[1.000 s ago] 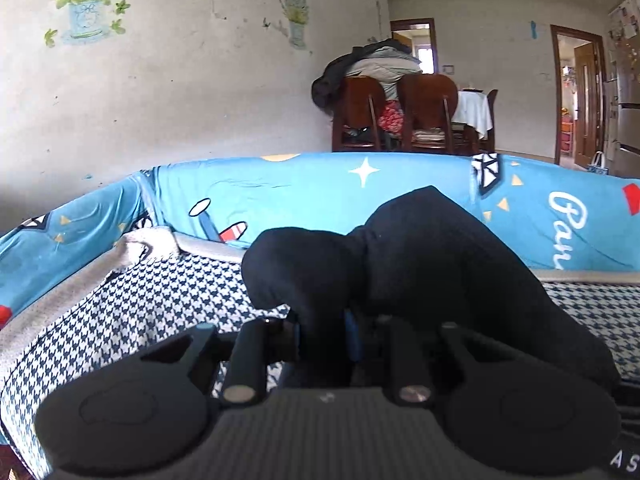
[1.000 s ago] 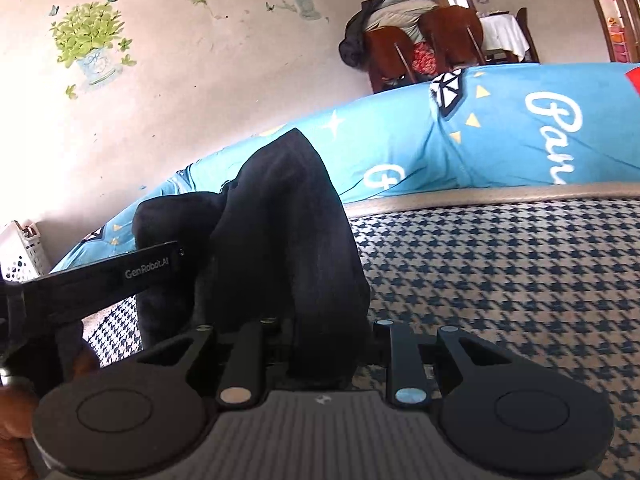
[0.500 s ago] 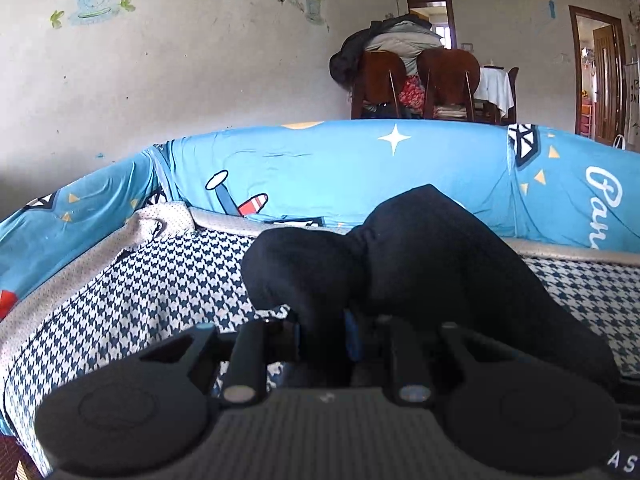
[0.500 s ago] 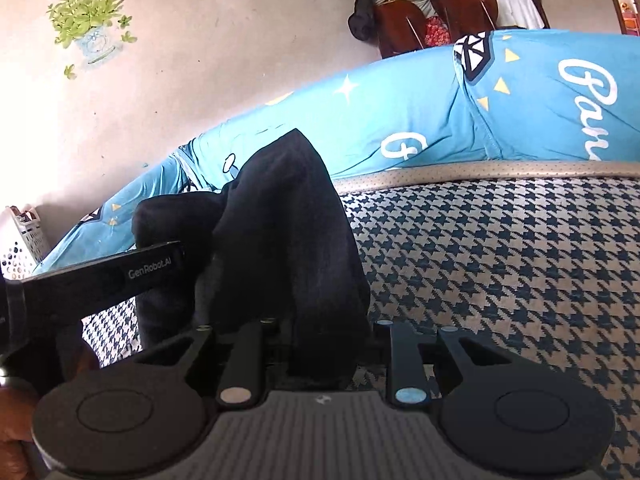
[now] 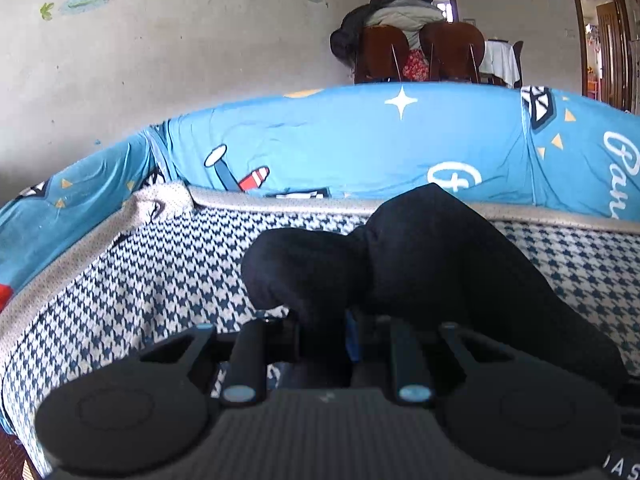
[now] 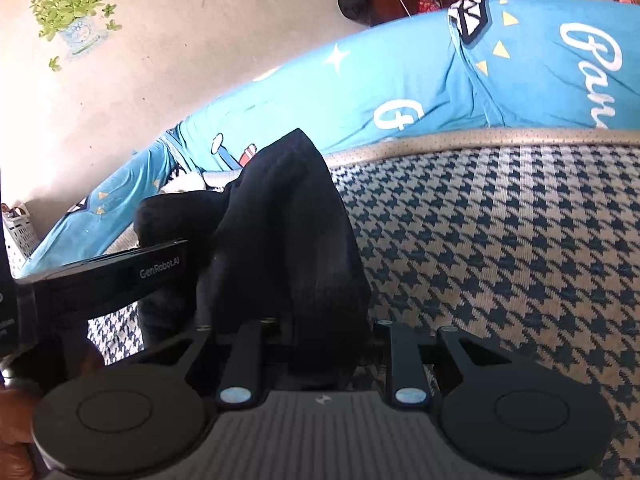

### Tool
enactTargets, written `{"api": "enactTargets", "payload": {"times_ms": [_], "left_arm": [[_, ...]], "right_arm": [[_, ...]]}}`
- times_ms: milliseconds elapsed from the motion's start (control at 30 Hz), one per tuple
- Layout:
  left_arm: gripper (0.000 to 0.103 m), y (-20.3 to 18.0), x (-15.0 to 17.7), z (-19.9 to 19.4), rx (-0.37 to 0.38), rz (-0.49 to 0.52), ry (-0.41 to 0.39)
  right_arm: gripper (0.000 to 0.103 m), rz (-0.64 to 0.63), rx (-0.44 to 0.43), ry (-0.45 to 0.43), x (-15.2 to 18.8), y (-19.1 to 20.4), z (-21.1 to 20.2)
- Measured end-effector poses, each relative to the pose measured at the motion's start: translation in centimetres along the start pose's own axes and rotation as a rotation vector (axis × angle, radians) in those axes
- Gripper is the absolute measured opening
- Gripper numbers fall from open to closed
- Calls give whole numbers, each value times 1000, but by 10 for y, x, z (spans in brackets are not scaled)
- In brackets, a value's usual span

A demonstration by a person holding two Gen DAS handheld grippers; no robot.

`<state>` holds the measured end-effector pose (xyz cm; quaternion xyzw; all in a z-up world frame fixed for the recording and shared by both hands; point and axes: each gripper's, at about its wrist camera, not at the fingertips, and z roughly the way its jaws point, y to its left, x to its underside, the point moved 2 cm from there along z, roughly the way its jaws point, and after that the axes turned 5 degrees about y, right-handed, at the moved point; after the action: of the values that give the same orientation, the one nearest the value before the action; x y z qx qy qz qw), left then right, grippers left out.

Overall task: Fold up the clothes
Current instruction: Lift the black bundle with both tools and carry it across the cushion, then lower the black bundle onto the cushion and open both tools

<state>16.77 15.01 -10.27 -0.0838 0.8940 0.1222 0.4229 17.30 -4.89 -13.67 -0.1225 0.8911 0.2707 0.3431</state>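
Bed or sofa surface covered in navy-and-cream houndstooth cloth [image 5: 168, 280], beige dotted trim along its far edge. Blue cartoon-print sheet [image 5: 360, 148] drapes the raised back and side behind it. Black garment [image 6: 288, 232] hangs over the houndstooth; contact unclear.

Bare houndstooth sofa seat [image 6: 500, 240] open to the right, blue padded backrest [image 5: 360, 148] walling off far side & left end, bunched black garment [image 6: 288, 232] w/ left gripper [image 6: 120, 276] blocking the left.
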Motion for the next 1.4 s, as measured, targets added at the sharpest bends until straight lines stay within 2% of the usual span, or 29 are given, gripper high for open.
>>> {"api": "enactTargets", "payload": {"times_ms": [367,433,600,700,833,933,1000,1167,1300,1400], "left_arm": [[20,-1,8,24,7,5,45],[25,-1,8,29,20,10,60],[37,19,8,34,22,-70,88],[44,39,4,33,-28,-113,90],[45,70,0,41,-50,-201,135],[45,87,-1,49,-71,-227,168],[45,93,-3,51,-46,-239,181],[48,87,-8,54,-12,-197,177],[50,81,-6,61,2,-180,195],[50,79,-3,68,0,-149,209]], "right_arm": [[24,1,17,38,8,-4,15],[25,4,26,44,10,-5,17],[37,38,47,57,8,-14,17],[44,35,80,46,3,-17,12],[44,20,118,13,-3,-18,1],[44,-7,173,-28,-9,-18,-9],[44,-1,174,-58,-14,-21,-17],[44,-53,66,-87,-19,-11,-24],[43,-124,-26,-54,-11,5,-16],[43,-161,-60,-14,-6,11,-8]]}}
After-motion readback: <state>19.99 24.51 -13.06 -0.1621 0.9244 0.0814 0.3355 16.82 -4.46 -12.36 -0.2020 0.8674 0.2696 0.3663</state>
